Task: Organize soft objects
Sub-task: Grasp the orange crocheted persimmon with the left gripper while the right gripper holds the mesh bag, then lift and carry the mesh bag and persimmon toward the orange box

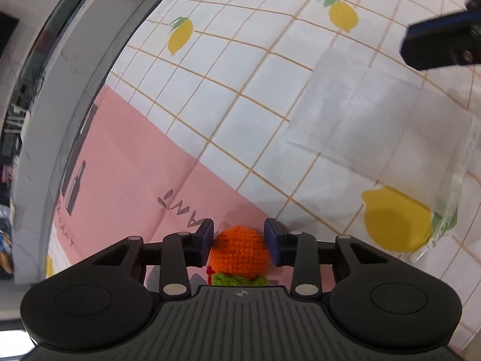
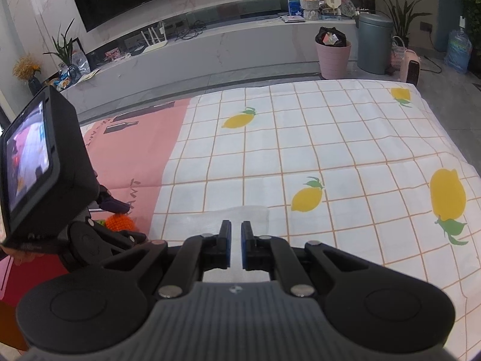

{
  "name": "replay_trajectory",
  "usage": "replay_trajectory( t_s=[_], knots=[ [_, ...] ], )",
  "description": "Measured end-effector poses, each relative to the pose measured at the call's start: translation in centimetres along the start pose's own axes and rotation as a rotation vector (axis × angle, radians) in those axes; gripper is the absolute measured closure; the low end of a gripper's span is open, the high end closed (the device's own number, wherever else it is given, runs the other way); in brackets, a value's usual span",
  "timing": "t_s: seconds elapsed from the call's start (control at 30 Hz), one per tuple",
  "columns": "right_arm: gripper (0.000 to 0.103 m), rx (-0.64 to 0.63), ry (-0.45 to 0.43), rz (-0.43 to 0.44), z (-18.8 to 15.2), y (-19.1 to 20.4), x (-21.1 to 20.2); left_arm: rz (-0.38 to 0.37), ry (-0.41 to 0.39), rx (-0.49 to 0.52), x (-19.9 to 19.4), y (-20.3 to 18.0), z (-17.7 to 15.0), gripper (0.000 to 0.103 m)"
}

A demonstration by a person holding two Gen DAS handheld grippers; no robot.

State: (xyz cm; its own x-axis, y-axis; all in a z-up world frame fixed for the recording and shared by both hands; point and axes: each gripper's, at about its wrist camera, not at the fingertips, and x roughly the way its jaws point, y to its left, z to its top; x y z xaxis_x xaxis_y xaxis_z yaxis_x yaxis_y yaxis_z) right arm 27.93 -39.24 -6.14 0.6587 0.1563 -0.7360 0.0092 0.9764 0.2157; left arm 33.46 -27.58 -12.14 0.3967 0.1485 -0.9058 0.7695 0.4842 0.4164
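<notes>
Here the left gripper (image 1: pixel 239 242) has its fingers (image 1: pixel 206 237) clamped on the orange crocheted toy (image 1: pixel 239 254), low over the pink cloth (image 1: pixel 135 165). The right gripper (image 2: pixel 236 245), fingers together, pinches the sheer white pouch (image 2: pixel 237 213) on the lemon-print cloth (image 2: pixel 345 150).

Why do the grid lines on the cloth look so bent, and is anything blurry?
Left wrist view: the fisheye lens bows the cloth grid; the mesh bag looks hazy because it is see-through. Right wrist view: straighter mid-frame, curving toward the edges, sharp throughout, with even, soft light.
</notes>
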Motion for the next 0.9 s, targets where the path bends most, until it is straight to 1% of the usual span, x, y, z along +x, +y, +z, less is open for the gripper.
replay_trajectory(
  t_s=[0.07,0.1,0.13,0.17,0.2,0.27,0.37,0.47,0.5,0.57,0.7,0.83,0.87,0.9],
  knots=[
    [0.093,-0.013,0.018,-0.004,-0.1,0.1,0.3,0.004,0.016,-0.015,0.0,0.1,0.0,0.061],
    [0.084,-0.025,0.032,-0.014,-0.2,0.2,0.6,0.005,0.021,-0.025,-0.1,0.2,-0.1,0.062],
    [0.053,-0.024,0.036,-0.020,-0.3,0.0,0.8,0.005,0.022,-0.033,-0.1,0.5,-0.2,0.062],
    [0.016,-0.003,0.030,-0.026,-0.5,-0.2,1.1,0.004,0.023,-0.038,-0.3,0.6,-0.3,0.062],
    [0.001,0.028,0.020,-0.034,-0.6,-0.6,1.4,0.002,0.026,-0.043,-0.4,0.7,-0.4,0.062],
    [0.003,0.066,0.010,-0.037,-0.8,-1.4,2.1,0.002,0.032,-0.048,-0.8,0.8,-0.6,0.062],
    [0.003,0.115,0.087,0.017,-1.3,-2.3,4.2,0.002,0.027,-0.051,-1.5,0.9,-1.0,0.064],
    [0.002,0.134,0.140,0.030,-2.0,-2.0,5.9,-0.002,0.021,-0.063,-2.2,1.1,-1.5,0.065],
    [0.002,0.095,0.118,0.016,-2.2,-1.4,5.9,-0.003,0.020,-0.066,-2.4,1.1,-1.6,0.065],
    [0.002,0.033,0.143,0.013,-2.3,-0.2,6.4,-0.006,0.021,-0.074,-2.7,1.2,-1.9,0.065],
    [0.002,-0.032,0.145,0.027,-2.7,1.8,6.7,-0.013,0.010,-0.084,-3.2,1.3,-2.3,0.065],
    [0.002,-0.215,0.156,-0.044,-3.9,4.1,7.3,-0.015,0.004,-0.097,-3.6,1.3,-2.4,0.065],
    [0.004,-0.260,0.153,-0.055,-4.2,4.4,7.4,-0.020,0.003,-0.094,-3.7,1.3,-2.4,0.065],
    [0.007,-0.270,0.138,-0.043,-4.4,4.4,7.2,-0.025,-0.002,-0.092,-3.9,1.2,-2.4,0.066]
  ],
)
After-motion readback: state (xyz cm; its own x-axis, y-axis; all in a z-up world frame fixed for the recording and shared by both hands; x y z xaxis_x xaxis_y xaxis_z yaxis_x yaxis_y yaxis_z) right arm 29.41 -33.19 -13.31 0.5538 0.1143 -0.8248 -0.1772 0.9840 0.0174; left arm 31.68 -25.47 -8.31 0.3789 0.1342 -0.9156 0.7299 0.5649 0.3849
